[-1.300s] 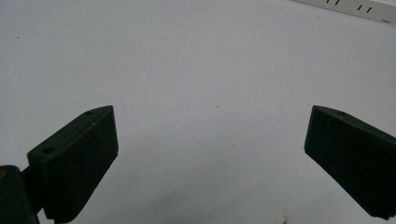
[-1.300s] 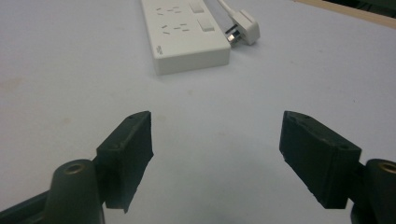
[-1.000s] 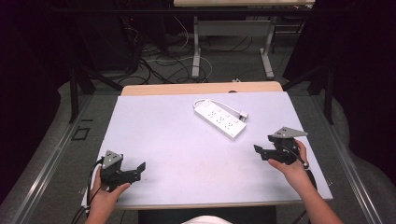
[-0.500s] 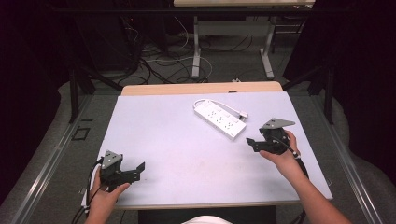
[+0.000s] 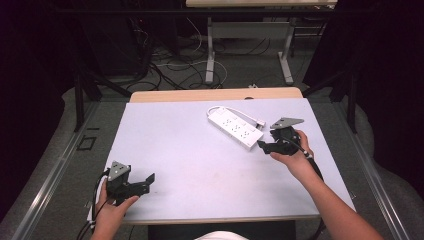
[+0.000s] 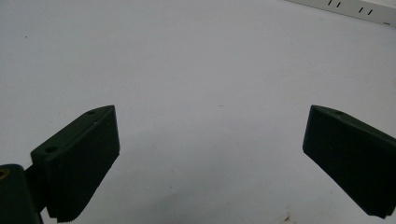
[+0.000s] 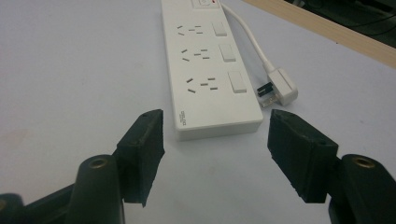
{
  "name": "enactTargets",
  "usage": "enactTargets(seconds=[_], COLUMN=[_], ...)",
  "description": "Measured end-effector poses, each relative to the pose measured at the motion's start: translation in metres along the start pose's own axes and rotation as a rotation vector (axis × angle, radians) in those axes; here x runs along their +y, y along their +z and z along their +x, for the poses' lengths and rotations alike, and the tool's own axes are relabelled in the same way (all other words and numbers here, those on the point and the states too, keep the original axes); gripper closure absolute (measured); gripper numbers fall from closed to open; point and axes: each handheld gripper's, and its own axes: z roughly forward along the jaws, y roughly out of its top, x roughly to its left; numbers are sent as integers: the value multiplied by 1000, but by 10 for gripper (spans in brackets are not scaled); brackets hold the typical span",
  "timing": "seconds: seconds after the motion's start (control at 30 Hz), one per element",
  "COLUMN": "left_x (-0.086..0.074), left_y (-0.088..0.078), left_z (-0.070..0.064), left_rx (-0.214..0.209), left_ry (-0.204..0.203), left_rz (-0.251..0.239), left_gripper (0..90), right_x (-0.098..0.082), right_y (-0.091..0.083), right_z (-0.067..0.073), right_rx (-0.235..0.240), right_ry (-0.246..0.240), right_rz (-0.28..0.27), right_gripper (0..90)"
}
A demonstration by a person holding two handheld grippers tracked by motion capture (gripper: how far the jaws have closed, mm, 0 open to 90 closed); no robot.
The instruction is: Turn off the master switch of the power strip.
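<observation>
While left gripper (image 5: pixel 145 181) idles released at table's (image 5: pixel 200 160) 7 o'clock, right gripper (image 7: pixel 215 140), released, faces power strip (image 7: pixel 205 70).

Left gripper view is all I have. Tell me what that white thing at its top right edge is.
Observer: A white power strip with three outlets, lying flat on the table, well away from your left claw.
Operator: Report where the right claw is.
Observer: The right claw is open just short of the strip's near end, aimed at it and not touching.
Operator: Check the strip's cord.
Observer: Its plug lies loose on the table beside the strip, plugged into nothing.
</observation>
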Motion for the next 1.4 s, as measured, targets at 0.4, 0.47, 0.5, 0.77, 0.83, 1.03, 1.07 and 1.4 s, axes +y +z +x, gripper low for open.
enactTargets(seconds=[0.4, 0.47, 0.5, 0.77, 0.83, 1.03, 1.07, 1.4], left_x=[0, 0, 0, 0, 0, 0, 0, -1], left_y=[0, 0, 0, 0, 0, 0, 0, 0], left_z=[1, 0, 0, 0, 1, 2, 1, 3], left_rx=[1, 0, 0, -1, 0, 0, -1, -3], left_ry=[-1, -3, -3, -8, -5, -10, -11, -11], left_rz=[-4, -4, -3, -1, -3, -4, -3, 0], left_gripper=[40, 40, 41, 42, 42, 43, 43, 44], right_x=[17, 20, 22, 38, 42, 53, 53, 69], right_y=[15, 17, 19, 29, 32, 40, 40, 53], right_z=[-1, -1, -1, -4, -4, -4, -4, -5], right_rx=[3, -2, -5, -7, -7, -22, -22, -32], right_ry=[-20, -37, -38, -37, -33, -26, -26, -17], right_rz=[34, 39, 40, 54, 59, 78, 78, 84], right_gripper=[368, 368, 369, 367, 367, 363, 363, 356])
